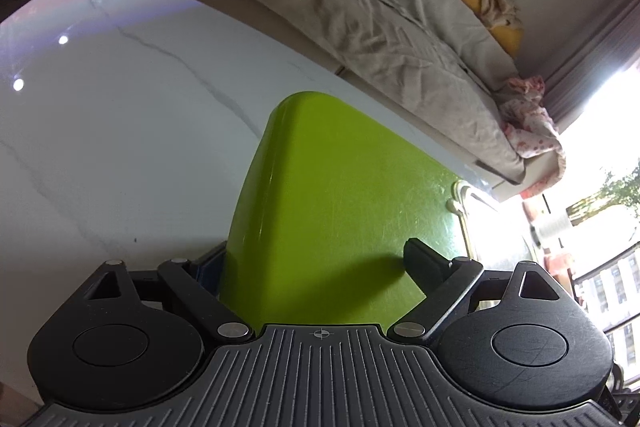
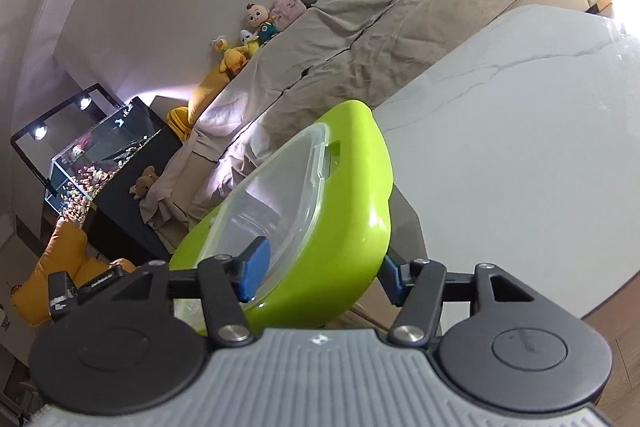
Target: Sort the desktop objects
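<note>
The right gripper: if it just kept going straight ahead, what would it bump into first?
The green box itself: the right gripper already clamps its rim. Beyond the box, the line seems to lead toward the sofa, though depth is unclear.

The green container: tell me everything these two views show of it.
The green container is glossy lime-green plastic with rounded corners, and fine scratches show on its broad face in the left wrist view. A clear lid with a latch tab sits in its rim. It is tilted, lifted above the white marble table. The right gripper clamps its edge, one blue pad on the lid, the other outside the wall. The left gripper also grips it, with one black finger on the green face.
</note>
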Tool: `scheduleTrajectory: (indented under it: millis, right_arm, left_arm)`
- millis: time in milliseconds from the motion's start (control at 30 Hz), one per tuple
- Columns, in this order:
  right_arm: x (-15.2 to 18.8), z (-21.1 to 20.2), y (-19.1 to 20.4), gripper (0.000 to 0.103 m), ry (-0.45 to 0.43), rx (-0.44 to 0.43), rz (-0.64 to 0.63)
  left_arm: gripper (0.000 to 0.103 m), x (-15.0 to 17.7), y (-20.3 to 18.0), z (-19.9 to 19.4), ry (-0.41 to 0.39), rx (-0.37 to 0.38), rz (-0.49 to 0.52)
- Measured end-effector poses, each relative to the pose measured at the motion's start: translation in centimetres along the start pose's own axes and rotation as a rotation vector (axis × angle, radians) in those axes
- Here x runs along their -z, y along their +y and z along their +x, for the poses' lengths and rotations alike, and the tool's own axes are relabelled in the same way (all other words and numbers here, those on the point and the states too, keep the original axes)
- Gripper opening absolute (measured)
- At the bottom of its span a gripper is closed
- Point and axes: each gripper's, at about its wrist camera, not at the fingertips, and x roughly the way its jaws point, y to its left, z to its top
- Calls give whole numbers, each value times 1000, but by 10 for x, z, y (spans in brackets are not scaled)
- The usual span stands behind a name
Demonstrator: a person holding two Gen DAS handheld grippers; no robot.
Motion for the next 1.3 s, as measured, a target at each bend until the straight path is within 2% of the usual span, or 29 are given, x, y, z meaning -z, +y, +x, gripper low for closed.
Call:
scheduleTrajectory:
  millis: [267,500,867,1100,1167,1233,1300]
  right_arm:
    - [-2,4,12,63,10,29,-34]
    - [7,6,14,68,47,69,-18]
    - [8,7,9,72,83,49,-33]
    - [4,3,18,80,43,72,-114]
    - [2,6,15,80,47,64,-94]
    - [2,13,12,71,59,66,-85]
    - [1,17,8,70,50,54,-82]
  left_arm:
    - [95,3,8,6,12,17,-34]
    - [94,1,4,3,17,7,-14]
    - [94,3,13,-13,-5,30,-35]
    - [94,7,24,-13,6,29,-61]
    - [94,5,24,-8,9,22,-58]
    - [92,-1,19,-3,2,18,-45]
    - [89,-7,13,2,-5,15,-32]
